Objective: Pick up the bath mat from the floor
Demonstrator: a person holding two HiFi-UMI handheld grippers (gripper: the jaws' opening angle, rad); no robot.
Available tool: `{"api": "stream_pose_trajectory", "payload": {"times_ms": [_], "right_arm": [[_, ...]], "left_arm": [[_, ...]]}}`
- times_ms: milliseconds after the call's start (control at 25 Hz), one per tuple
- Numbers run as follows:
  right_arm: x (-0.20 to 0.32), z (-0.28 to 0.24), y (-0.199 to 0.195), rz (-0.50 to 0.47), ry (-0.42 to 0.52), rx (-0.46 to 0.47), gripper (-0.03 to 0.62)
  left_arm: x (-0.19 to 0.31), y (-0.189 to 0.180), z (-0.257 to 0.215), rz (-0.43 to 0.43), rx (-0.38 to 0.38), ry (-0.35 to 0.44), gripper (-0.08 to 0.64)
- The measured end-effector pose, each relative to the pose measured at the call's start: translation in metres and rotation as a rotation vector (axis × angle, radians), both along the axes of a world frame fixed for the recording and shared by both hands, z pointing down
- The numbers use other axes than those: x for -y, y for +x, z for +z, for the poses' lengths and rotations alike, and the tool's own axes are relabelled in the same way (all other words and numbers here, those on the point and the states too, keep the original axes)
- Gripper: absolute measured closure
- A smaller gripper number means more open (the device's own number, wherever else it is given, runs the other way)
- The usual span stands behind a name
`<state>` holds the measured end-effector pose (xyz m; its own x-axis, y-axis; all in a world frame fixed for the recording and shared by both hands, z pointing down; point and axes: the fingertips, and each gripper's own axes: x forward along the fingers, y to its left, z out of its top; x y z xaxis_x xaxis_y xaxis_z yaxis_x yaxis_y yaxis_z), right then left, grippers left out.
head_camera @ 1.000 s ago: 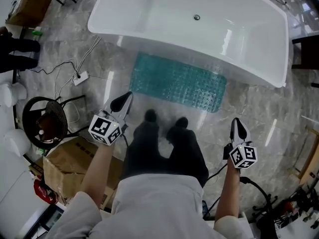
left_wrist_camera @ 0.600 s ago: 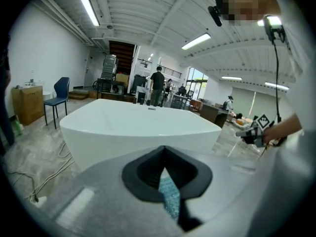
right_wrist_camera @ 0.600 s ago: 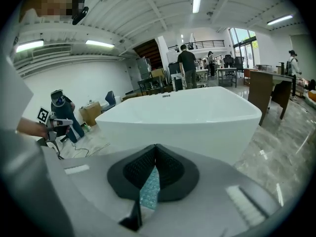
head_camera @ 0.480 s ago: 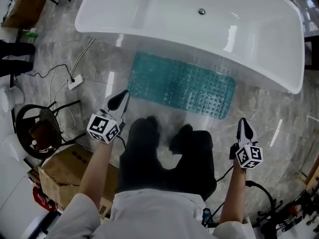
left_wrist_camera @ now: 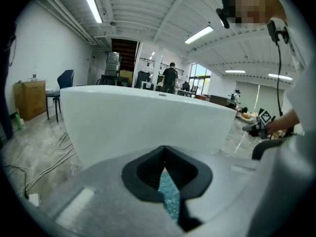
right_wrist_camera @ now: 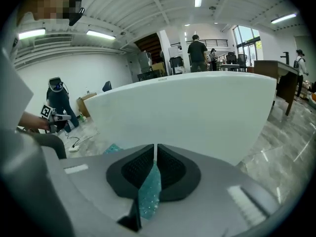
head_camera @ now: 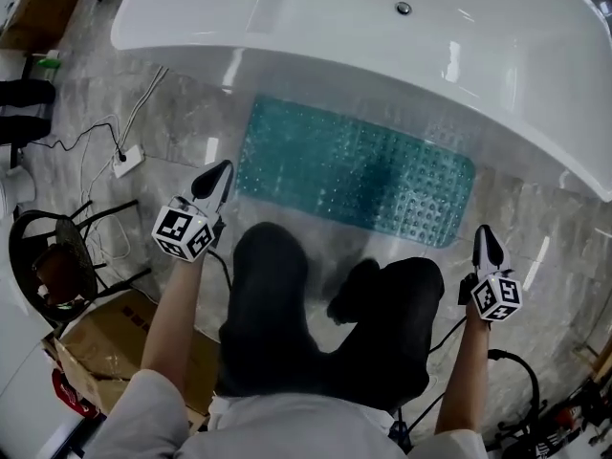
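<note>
My left tool [head_camera: 222,169] hangs just off the bath mat's [head_camera: 354,170] left end, jaws closed and empty. My right tool [head_camera: 487,233] hangs beside its right end, jaws all but together.

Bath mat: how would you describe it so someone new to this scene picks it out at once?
Find the big white bathtub at the top of the head view. On the grey floor along its near side lies the bath mat, flat. It is the only teal thing there: a long, bumpy rectangle.
</note>
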<state>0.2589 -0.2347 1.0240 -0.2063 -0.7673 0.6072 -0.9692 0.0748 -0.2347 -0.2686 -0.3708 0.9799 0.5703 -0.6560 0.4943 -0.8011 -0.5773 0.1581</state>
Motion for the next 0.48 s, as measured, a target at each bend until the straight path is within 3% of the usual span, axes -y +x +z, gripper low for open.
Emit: {"api": "stream_pose_trajectory", "payload": {"times_ms": [480], "right_arm": [[0.004,0.225,-0.001,-0.030,-0.073,-0.024,0.523]], "left_arm": [[0.011,-0.048,0.247,-0.017,0.063,-0.077,0.546]]}}
